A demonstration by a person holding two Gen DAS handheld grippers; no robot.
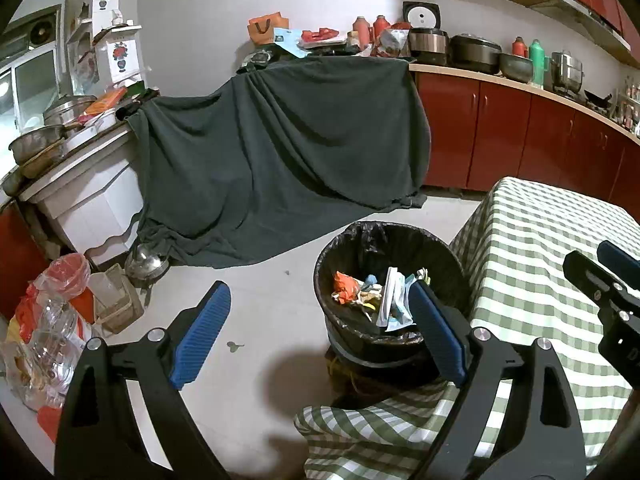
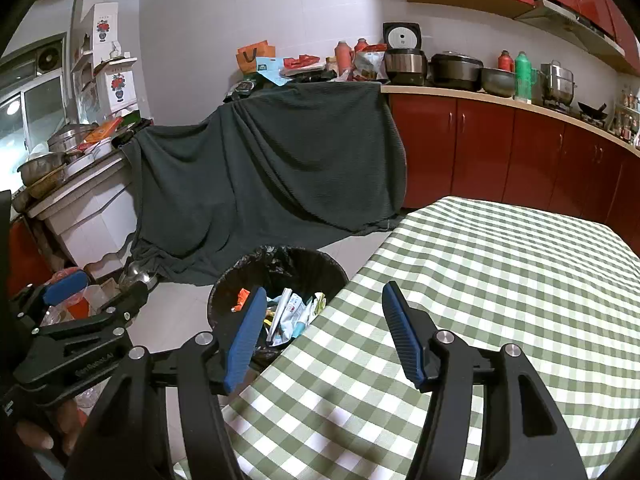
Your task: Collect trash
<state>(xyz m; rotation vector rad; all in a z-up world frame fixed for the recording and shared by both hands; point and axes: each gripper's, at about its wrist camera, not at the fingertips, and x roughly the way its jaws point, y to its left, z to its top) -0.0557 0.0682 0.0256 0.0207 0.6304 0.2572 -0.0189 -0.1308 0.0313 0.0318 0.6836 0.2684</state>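
- The left gripper [image 1: 320, 320] sits low in the left wrist frame with its blue pads spread wide and nothing between them; its left pad is over the floor, its right pad in front of the bin's rim.
- The right gripper [image 2: 324, 336] fills the bottom of the right wrist frame, jaws likewise spread wide and bare, one pad over the bin's edge, the other over the tablecloth.
- The bin [image 1: 348, 240], black with a black liner, stands on the floor at lower centre of the left frame, just beside the table edge.
- The trash [image 1: 376, 296], a heap of crumpled wrappers and paper in orange, white and blue, lies inside the bin.
- The tablecloth [image 2: 500, 280], green-and-white checked, covers the right half of the right frame.
- A dark cloth [image 1: 280, 152] drapes over furniture at mid-frame.
- Clear bottles [image 1: 52, 336] lie at lower left on the floor [image 1: 260, 312].
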